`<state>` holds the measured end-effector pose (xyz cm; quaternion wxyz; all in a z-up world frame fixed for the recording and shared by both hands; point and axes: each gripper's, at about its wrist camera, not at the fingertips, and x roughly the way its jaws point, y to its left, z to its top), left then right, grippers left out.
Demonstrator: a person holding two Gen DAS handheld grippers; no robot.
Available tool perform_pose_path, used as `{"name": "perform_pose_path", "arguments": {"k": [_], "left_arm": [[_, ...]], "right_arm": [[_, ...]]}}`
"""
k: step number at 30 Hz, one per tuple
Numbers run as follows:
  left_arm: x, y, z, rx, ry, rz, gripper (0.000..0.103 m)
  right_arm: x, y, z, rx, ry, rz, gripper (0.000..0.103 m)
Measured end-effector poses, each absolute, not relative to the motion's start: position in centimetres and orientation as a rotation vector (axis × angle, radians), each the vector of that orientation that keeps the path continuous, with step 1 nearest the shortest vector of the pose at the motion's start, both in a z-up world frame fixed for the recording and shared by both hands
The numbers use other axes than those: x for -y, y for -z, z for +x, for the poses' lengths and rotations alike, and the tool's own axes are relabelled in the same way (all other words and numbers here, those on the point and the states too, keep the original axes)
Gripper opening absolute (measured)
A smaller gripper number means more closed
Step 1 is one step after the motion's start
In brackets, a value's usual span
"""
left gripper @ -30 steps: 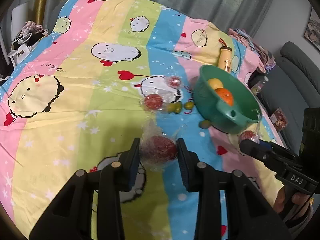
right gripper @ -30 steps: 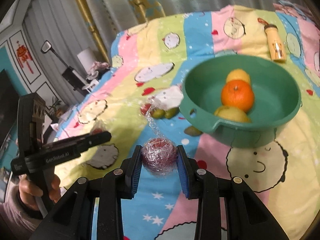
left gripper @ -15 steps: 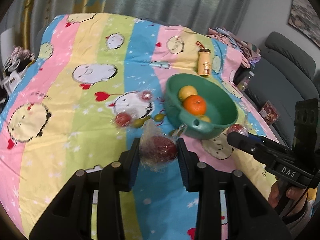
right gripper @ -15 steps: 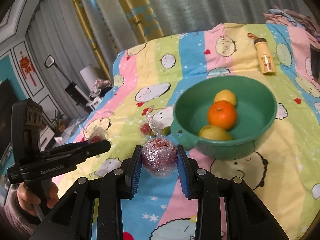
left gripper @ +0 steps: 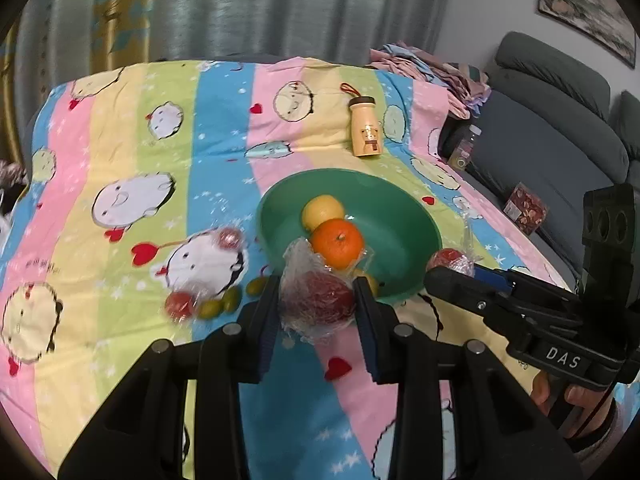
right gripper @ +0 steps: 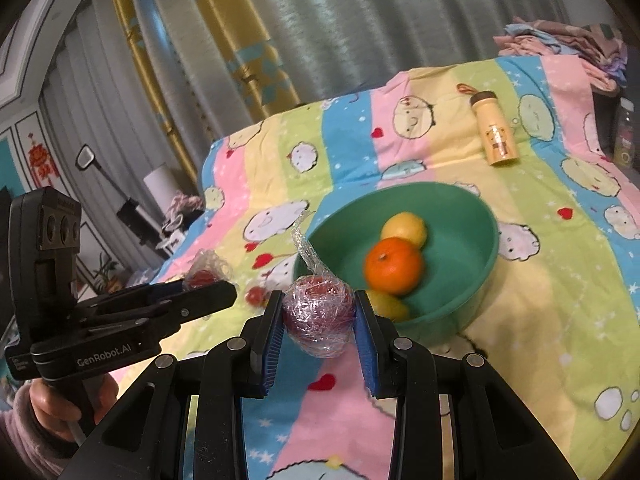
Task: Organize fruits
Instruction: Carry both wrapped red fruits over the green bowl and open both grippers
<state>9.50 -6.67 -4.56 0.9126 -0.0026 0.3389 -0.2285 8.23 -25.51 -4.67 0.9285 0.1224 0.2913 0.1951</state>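
I see a bed under a striped cartoon bedsheet [left gripper: 168, 152], grey curtains [left gripper: 280, 12] behind it and a grey sofa [left gripper: 560, 136] off to its side. A green basin [left gripper: 400, 216] sits on the sheet with 1 orange [left gripper: 338, 243] and 2 yellow fruits inside; a cream bottle [left gripper: 364, 128] lies farther back. Beside the basin lie 2 more wrapped red fruits and some small green ones [left gripper: 220, 306]. My left gripper [left gripper: 316, 308] is pinching a plastic-wrapped red apple [left gripper: 320, 300] between its blue pads, held in the air in front of the basin's near rim. My right gripper [right gripper: 320, 316] clamps a second wrapped apple [right gripper: 320, 312] the same way, just short of the basin.
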Motion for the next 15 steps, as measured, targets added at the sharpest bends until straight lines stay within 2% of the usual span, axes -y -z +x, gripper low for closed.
{"name": "perform_pose_path", "arguments": {"k": [15], "left_arm": [[10.6, 6.2, 16.4, -0.737, 0.464, 0.051, 0.035]], "right_arm": [[27.9, 5.4, 13.5, -0.556, -0.313, 0.268, 0.035]]}}
